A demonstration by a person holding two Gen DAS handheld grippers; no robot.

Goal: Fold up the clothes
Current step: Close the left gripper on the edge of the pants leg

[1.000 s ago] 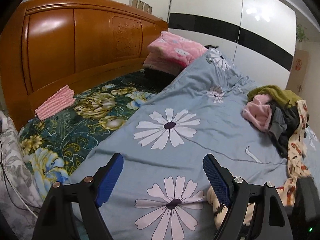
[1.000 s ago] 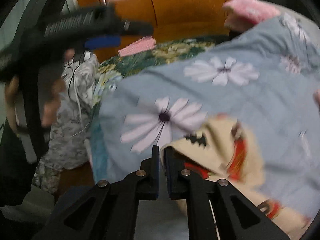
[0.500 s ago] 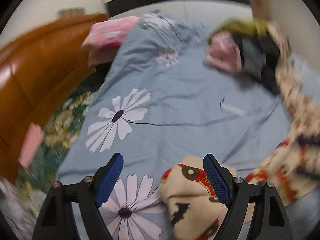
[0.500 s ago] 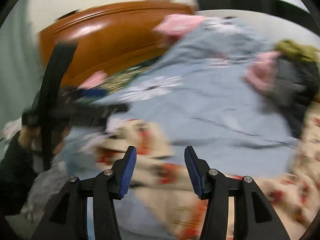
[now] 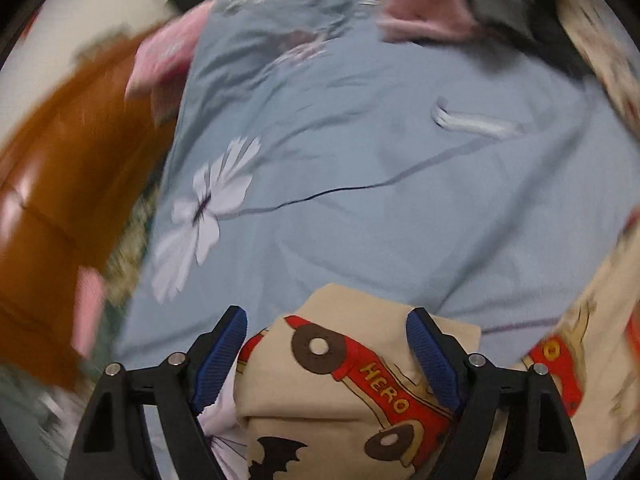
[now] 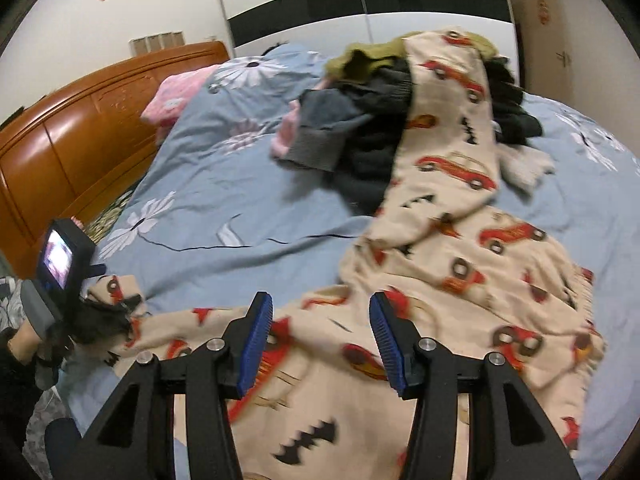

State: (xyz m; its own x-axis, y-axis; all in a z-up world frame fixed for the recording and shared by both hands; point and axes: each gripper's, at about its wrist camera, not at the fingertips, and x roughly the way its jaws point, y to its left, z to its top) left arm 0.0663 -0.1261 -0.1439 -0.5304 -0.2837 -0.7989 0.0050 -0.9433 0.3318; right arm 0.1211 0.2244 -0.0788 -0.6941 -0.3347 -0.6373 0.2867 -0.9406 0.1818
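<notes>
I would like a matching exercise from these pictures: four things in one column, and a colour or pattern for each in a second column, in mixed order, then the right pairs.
Things:
1. duvet cover
2. garment
3. headboard
4. pillow

Looks:
A. pink
B. cream with red cars and black bats
C. glossy orange-brown wood
D. light blue with white flowers

Pairs: 1-D, 2-B, 3-C, 4-A

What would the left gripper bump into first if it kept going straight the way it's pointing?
Most likely the cream car-print garment: its end lies right between the left gripper's open blue pads, on the blue flowered duvet. How far away it lies is unclear.
</notes>
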